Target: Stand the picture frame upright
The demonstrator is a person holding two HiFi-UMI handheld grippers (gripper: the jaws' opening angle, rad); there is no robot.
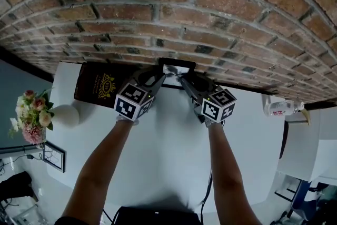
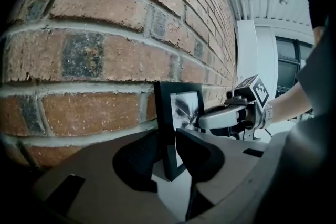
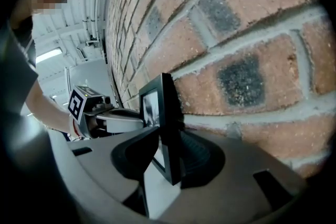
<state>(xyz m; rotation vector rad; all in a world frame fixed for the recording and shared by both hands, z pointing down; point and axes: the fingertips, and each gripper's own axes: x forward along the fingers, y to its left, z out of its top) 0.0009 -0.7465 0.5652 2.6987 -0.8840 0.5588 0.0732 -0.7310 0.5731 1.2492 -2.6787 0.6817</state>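
Observation:
A small black picture frame [image 1: 176, 72] with a black-and-white print stands upright on the white table [image 1: 168, 160], close against the brick wall [image 1: 168, 8]. My left gripper [image 1: 161, 77] is shut on its left edge; in the left gripper view [image 2: 168, 140] both pads sit against the frame [image 2: 181, 120]. My right gripper [image 1: 182, 80] straddles the right edge. In the right gripper view [image 3: 169, 140] the frame [image 3: 163, 123] stands between the fingers, and the rear pad looks slightly off it. Each gripper shows in the other's view: the right one [image 2: 231, 115], the left one [image 3: 113, 120].
A dark box with a gold emblem [image 1: 102, 84] lies left of the frame along the wall. A white round vase [image 1: 66, 116] and a flower bouquet [image 1: 31, 116] sit at the table's left edge. A small bottle [image 1: 281, 109] stands at the far right.

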